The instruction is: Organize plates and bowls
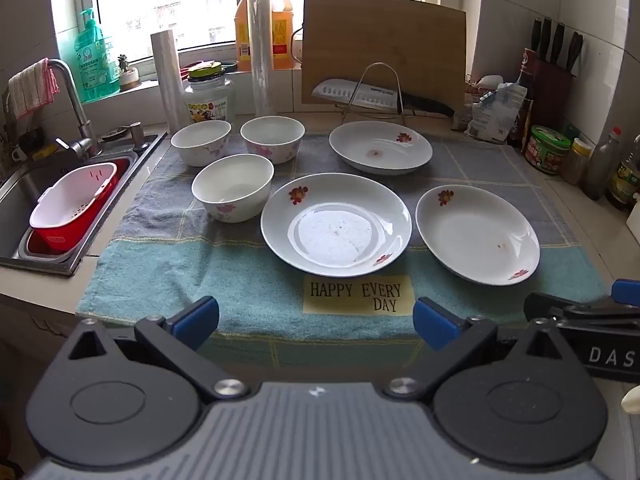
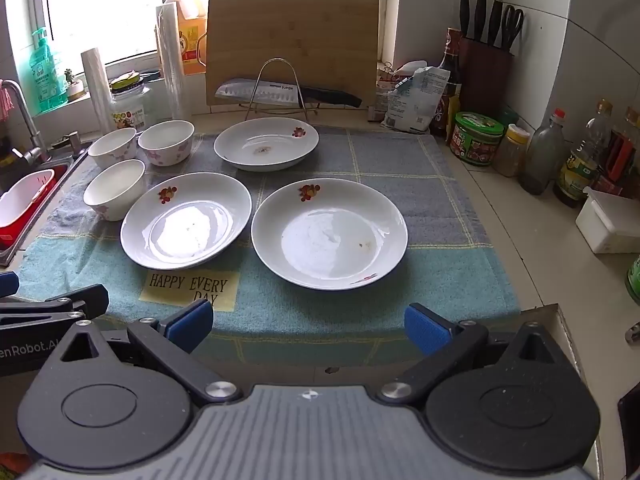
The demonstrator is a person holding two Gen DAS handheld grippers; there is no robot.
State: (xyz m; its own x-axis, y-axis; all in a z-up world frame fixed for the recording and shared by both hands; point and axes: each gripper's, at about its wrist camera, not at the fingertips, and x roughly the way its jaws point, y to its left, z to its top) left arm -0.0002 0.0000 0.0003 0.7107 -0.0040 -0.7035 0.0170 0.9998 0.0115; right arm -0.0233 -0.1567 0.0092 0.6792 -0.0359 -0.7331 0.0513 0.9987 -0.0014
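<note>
Three white flowered plates lie apart on a blue-green towel [image 1: 168, 264]: a middle plate [image 1: 336, 225] [image 2: 186, 220], a right plate [image 1: 477, 234] [image 2: 329, 234] and a far plate [image 1: 380, 147] [image 2: 266, 143]. Three white bowls stand upright at the towel's left: a near bowl [image 1: 233, 187] [image 2: 115, 189] and two far bowls [image 1: 201, 142] [image 1: 273, 138]. My left gripper [image 1: 316, 322] hovers open over the towel's front edge, nothing between its fingers. My right gripper [image 2: 309, 326] is open too, short of the right plate, holding nothing. Each gripper shows at the edge of the other's view.
A sink [image 1: 60, 216] with a red and white basket lies left. A cutting board [image 1: 384, 48], knife on a wire stand [image 1: 374, 92], oil jugs and rolls line the back. Jars, bottles and a knife block [image 2: 486, 68] crowd the right; a white box [image 2: 612, 224] sits nearer.
</note>
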